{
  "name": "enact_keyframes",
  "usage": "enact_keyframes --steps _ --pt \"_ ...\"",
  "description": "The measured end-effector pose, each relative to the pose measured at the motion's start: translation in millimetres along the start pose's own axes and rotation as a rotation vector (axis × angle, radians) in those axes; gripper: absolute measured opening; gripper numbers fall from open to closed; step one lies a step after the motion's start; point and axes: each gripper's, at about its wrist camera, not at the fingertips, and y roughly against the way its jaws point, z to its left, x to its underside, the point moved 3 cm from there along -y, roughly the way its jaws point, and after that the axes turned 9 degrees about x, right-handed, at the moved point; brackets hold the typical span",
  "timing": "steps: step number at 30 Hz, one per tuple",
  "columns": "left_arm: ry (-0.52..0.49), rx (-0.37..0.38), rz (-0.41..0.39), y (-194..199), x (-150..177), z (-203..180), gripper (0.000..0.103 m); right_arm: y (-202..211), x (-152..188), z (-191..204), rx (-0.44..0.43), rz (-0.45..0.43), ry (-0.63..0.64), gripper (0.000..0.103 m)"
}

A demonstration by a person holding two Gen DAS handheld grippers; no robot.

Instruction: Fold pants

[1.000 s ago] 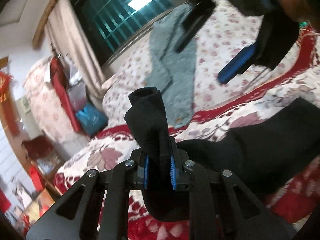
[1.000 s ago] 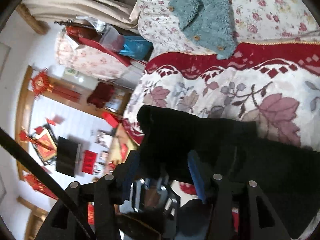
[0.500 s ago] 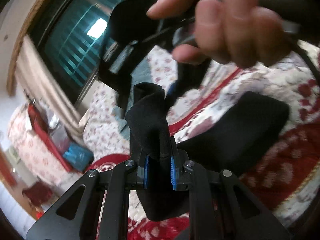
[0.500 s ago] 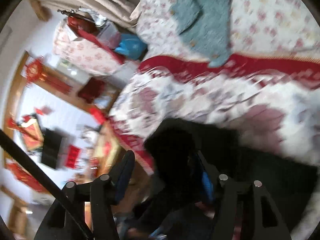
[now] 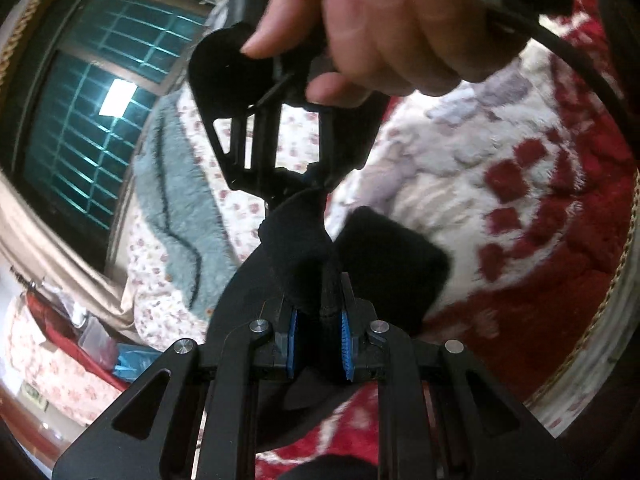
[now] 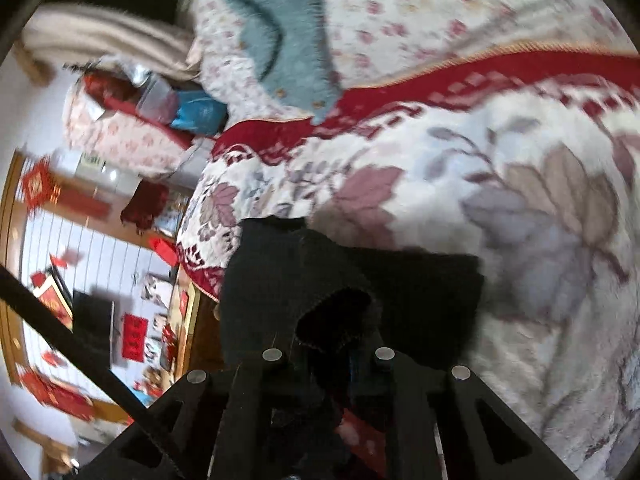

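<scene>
Left wrist: both tools gripping black pants, mid-fold.
Left tool clamped on cloth; right tool just closed on hem ahead; next, lay flat on bed.

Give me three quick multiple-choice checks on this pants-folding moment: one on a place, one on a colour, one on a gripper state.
1. Where does the teal fleece garment lie?
A. on the floor
B. on the floral bedding near the window
C. in the right gripper

2. What colour are the pants?
A. black
B. red
C. teal

3. How is the left gripper?
A. wide open
B. shut on nothing
C. shut on the pants

Answers: B, it rests on the flowered cover; A, the cloth is black; C, blue pads pinch the fabric.
</scene>
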Motion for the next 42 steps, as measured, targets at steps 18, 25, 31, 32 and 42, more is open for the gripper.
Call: enact_keyframes --steps 18,25,31,32,42 --pt "0.316 0.35 -0.022 50 0 13 0.055 7 -3 -26 0.087 -0.118 -0.054 0.033" --pt "1.183 0.586 -0.021 9 83 168 0.055 63 28 17 0.253 -0.367 0.179 0.037" --pt "1.577 0.867 0.03 -68 114 198 0.054 15 74 63 0.352 -0.301 0.483 0.037" --pt "1.579 0.864 0.068 -75 119 195 0.054 3 78 61 0.362 -0.271 0.49 0.037" --pt "1.667 0.837 0.221 -128 159 173 0.009 -25 85 32 0.319 -0.249 0.414 0.037"
